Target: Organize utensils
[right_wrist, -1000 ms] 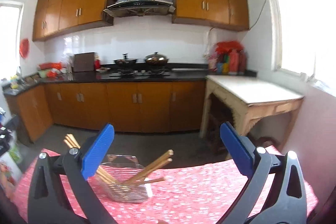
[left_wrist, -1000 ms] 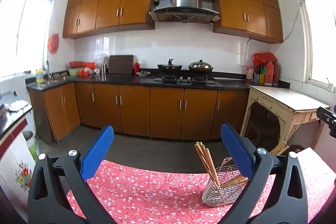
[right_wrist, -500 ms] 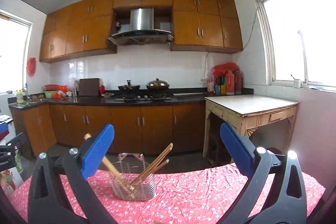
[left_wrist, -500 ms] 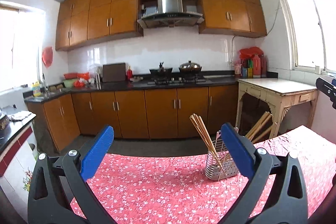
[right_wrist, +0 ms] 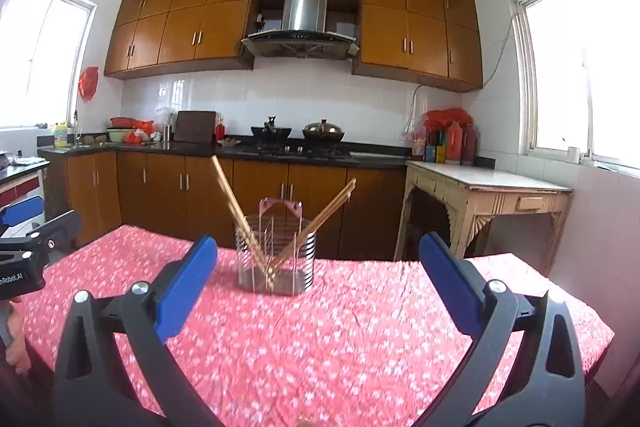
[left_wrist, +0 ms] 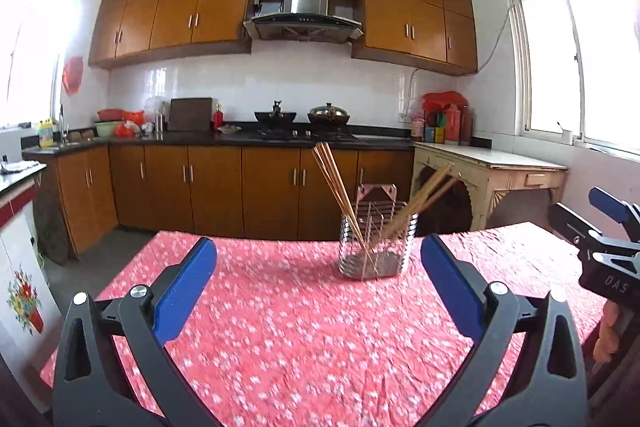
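A wire basket stands upright on the red flowered tablecloth, a little right of the middle of the left wrist view and near the far edge of the table. In the right wrist view the same wire basket sits a little left of the middle. Wooden chopsticks stick out of it. One bunch leans to the upper left and the other bunch leans to the upper right, so they make a V shape. Nothing else lies on the cloth in either view.

The left gripper fills the bottom of its view. Its blue fingers are wide apart and hold nothing. The right gripper looks the same, with its blue fingers wide apart and nothing between them. Both are near the basket but not touching it.

Behind the table is a kitchen with brown cabinets, a black counter, two pots on the stove and a steel hood above. A pale side table stands at the right under a bright window.
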Action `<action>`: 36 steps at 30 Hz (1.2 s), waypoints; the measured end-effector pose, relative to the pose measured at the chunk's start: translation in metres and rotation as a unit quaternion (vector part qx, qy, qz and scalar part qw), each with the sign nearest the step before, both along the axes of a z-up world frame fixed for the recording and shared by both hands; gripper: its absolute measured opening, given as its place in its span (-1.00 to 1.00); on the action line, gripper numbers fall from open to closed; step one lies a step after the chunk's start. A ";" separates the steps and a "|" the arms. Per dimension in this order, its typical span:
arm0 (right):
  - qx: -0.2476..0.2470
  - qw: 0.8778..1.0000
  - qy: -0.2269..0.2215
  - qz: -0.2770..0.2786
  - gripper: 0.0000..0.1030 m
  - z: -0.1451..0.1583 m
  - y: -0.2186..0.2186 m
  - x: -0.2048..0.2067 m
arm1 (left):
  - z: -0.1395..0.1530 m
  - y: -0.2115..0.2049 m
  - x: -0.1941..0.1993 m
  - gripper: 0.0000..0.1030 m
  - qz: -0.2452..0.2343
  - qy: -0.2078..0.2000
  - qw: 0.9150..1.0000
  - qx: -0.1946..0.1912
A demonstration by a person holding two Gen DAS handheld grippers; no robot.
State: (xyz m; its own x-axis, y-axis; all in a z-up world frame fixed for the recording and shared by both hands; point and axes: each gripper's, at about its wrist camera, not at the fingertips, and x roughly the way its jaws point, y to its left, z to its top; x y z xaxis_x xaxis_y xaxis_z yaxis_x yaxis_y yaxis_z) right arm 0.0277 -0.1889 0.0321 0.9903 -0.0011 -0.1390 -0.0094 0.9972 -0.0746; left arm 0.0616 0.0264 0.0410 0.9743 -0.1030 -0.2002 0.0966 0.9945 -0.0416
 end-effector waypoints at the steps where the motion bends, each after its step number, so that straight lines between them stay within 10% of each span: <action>1: -0.004 1.000 0.002 -0.001 0.92 -0.004 0.001 -0.003 | -0.003 0.000 -0.003 0.96 -0.002 0.004 1.000 0.000; 36: 0.012 0.999 -0.021 0.031 0.92 -0.046 0.002 -0.050 | -0.039 -0.011 -0.058 0.96 0.019 -0.021 0.999 0.016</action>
State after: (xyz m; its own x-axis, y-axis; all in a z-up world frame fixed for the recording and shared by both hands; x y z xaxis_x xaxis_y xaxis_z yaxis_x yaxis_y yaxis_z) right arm -0.0223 -0.1868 -0.0135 0.9933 0.0633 -0.0963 -0.0687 0.9962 -0.0533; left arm 0.0039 0.0154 0.0018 0.9849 -0.0598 -0.1622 0.0597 0.9982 -0.0060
